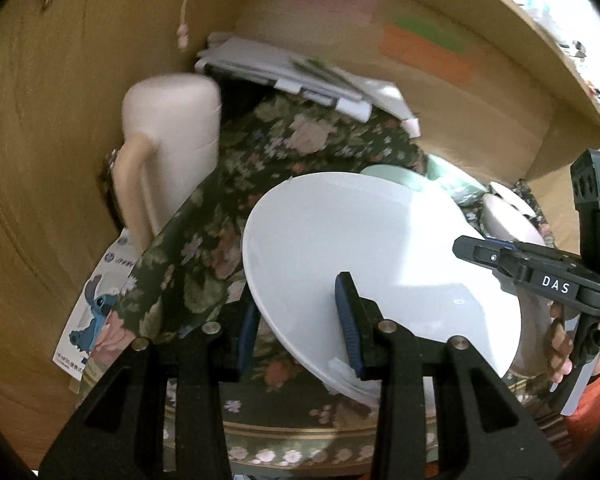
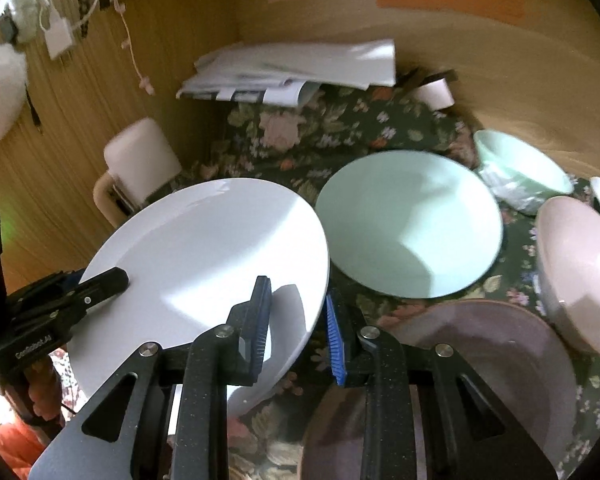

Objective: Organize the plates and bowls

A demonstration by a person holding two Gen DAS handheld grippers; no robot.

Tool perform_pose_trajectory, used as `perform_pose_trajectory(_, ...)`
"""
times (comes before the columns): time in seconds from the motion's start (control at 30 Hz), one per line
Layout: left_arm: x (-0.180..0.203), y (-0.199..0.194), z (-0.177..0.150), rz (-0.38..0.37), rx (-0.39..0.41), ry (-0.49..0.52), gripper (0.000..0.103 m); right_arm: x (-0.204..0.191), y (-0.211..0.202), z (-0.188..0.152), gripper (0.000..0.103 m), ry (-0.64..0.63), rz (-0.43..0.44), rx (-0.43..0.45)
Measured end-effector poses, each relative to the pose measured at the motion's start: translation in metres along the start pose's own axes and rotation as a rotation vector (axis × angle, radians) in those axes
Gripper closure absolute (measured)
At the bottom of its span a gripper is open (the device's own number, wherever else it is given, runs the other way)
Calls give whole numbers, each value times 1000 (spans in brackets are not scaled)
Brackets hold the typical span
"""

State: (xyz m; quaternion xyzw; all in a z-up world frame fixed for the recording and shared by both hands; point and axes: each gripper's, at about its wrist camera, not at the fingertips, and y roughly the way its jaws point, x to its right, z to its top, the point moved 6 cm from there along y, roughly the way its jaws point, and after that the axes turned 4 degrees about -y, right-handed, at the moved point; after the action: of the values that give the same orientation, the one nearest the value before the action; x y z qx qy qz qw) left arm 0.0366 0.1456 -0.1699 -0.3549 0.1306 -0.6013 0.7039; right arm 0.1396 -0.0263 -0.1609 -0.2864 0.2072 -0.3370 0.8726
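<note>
A white plate is held tilted above the floral cloth by both grippers. My left gripper straddles its near rim, one finger above and one below. It shows in the right wrist view at the plate's left edge. My right gripper straddles the white plate's right rim and appears in the left wrist view on the plate's right side. A mint plate, a mauve plate, a mint bowl and a pink bowl lie to the right.
A cream mug stands at the back left against the wooden wall. A pile of papers lies at the back. A roll of tape sits at the back right. A Stitch sticker sheet lies at the left.
</note>
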Motion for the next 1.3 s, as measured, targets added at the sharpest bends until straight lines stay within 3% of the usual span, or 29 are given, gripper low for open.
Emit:
perform_pose_trajectory(0.63,82,-16,-9,-98,30,105,66,44,-73,-26,80,77,-90,104)
perform_pose_trajectory(1.3,144,6,-40,-153,-69,167,66,90,-99,-77,80,195,-127,88)
